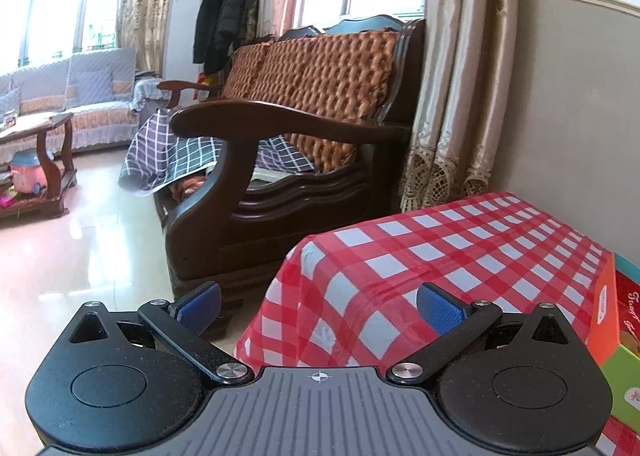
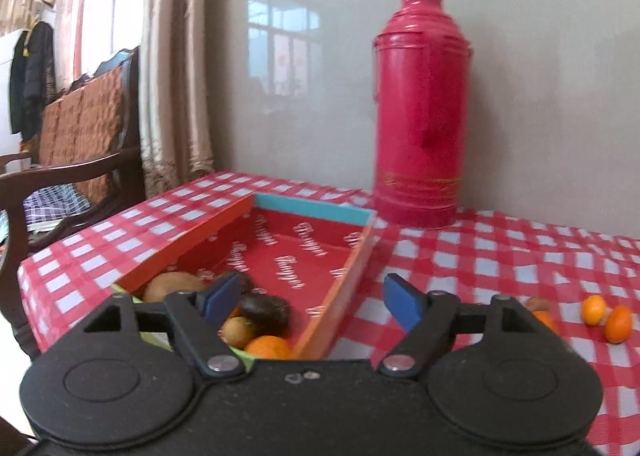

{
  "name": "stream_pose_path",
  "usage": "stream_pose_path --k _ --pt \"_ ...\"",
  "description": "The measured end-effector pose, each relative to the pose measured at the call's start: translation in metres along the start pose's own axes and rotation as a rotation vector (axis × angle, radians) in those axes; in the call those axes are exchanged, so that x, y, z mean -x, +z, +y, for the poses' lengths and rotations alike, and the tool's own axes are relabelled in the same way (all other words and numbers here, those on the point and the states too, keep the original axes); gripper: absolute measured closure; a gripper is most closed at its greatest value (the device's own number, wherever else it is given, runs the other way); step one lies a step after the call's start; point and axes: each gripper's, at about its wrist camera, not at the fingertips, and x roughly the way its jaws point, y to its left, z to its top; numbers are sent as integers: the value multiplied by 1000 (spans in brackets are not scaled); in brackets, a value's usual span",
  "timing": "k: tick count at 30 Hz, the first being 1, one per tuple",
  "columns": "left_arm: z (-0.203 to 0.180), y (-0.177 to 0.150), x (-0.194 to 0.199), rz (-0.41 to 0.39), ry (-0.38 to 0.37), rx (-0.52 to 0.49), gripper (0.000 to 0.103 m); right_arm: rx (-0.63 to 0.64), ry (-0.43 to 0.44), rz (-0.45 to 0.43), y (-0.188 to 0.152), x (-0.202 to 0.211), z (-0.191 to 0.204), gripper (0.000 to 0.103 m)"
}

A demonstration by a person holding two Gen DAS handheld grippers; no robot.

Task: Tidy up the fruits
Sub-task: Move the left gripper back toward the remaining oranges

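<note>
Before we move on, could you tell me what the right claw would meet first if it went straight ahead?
Probably the fruit box's right wall, which lies between the open right claw's fingers; depth is hard to judge.

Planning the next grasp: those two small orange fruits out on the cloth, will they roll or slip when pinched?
The two small orange fruits look oval and smooth-skinned, so they would probably roll if nudged. They touch each other, so pushing one likely shifts both. Small against the open right gripper, they may squirt sideways.
</note>
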Motion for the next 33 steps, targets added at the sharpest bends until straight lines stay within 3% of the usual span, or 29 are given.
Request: stream_pose_path --k 3,11,13,15,20,27,33 --pt "-9 -1 6 -11 -14 -24 0 -27 -61 -10 -3 5 -19 22" --pt "-51 -6 33 -55 -88 -126 0 -68 -313 -41 -25 19 -76 21" --pt "-65 -9 42 -67 -124 -158 0 -88 -391 -51 -32 25 -89 20" --pt "-81 -12 51 -71 -165 -194 0 -100 -470 -66 -38 31 -101 5" --pt "-124 -23 76 -92 -275 -294 0 -110 -614 -106 -49 50 -124 6" --pt "-186 -42 117 -125 -488 -429 0 -171 -734 -77 -63 65 -157 6" --pt "-245 -56 154 -143 -652 -526 0 -214 -747 -59 -73 77 -174 6"
